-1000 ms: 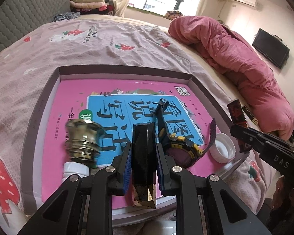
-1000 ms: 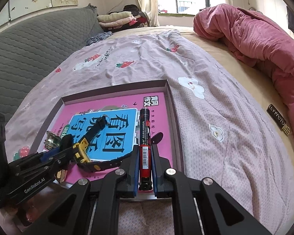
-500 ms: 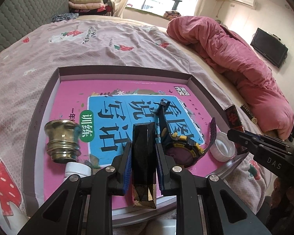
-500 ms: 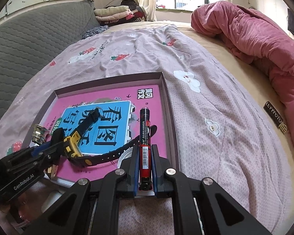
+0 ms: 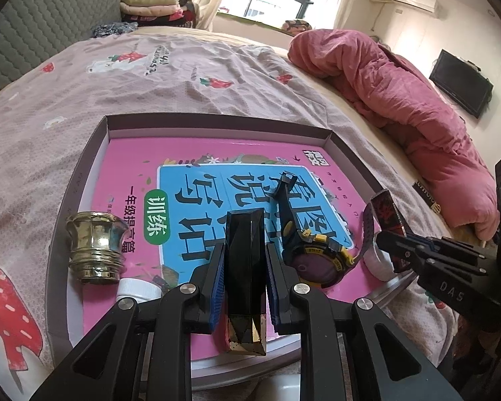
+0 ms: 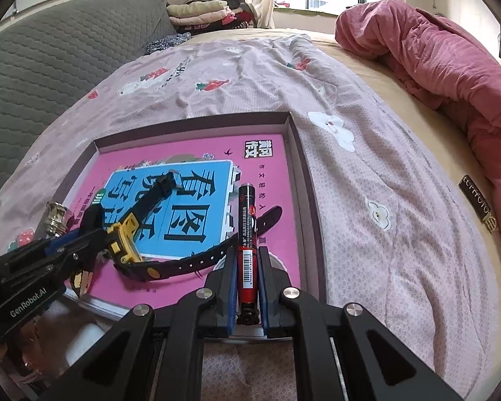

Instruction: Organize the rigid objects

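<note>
My left gripper [image 5: 244, 257] is shut on a black faceted tube with a gold end [image 5: 245, 267], held over the near part of the grey tray [image 5: 217, 122]. A pink and blue book [image 5: 197, 180] lines the tray. On it lie a black and yellow watch [image 5: 312, 254], a brass cap [image 5: 95, 247] standing at the left, a white cap [image 5: 137, 289] and another white cap [image 5: 377, 260]. My right gripper [image 6: 247, 260] is shut on a red and black battery [image 6: 247, 234] over the tray's [image 6: 304, 180] right side, next to the watch [image 6: 127, 240].
A black tube with gold lettering [image 6: 477, 205] lies on the bedsheet to the right of the tray. A pink quilt [image 6: 451, 60] is heaped along the right side. Folded clothes [image 5: 150, 3] sit at the far end, by a grey headboard [image 6: 50, 53].
The brass cap, blurred in motion a second ago, has shifted left and now stands still. The right gripper with the battery has edged slightly over the tray. The left gripper has not moved.
</note>
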`<state>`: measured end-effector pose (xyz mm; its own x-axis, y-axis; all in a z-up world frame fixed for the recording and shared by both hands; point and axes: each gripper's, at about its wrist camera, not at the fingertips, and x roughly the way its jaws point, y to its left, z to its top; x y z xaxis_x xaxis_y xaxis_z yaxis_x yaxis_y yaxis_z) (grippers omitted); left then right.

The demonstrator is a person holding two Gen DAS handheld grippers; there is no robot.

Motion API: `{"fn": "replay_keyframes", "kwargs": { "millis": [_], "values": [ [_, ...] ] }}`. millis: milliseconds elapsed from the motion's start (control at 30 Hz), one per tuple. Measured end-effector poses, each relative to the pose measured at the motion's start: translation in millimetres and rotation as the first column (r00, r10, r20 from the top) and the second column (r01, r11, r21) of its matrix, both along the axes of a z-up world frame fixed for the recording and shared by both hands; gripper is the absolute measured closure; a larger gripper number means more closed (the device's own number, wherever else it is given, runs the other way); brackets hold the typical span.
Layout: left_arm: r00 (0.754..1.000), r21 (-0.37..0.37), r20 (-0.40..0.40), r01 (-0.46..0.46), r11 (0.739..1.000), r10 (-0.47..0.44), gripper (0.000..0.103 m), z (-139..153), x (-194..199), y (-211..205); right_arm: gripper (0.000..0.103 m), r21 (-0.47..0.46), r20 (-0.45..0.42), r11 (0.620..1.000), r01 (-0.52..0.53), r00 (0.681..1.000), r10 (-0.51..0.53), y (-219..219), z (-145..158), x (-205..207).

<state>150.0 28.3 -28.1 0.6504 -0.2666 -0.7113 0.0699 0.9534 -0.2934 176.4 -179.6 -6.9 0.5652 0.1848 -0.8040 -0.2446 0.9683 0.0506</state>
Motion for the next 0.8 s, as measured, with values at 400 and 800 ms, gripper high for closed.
{"fn": "replay_keyframes", "kwargs": {
  "millis": [400,800],
  "values": [
    [1.0,0.009,0.0,0.003,1.0,-0.003,0.081,-0.9,-0.1,-1.6,0.092,0.013,-0.004,1.0,0.02,1.0,-0.02,-1.6,-1.2,0.0],
    [1.0,0.014,0.001,0.003,1.0,-0.003,0.081,-0.8,-0.3,-1.4,0.092,0.025,0.001,0.999,0.035,0.999,-0.035,-6.5,2.1,-3.5]
  ]
}}
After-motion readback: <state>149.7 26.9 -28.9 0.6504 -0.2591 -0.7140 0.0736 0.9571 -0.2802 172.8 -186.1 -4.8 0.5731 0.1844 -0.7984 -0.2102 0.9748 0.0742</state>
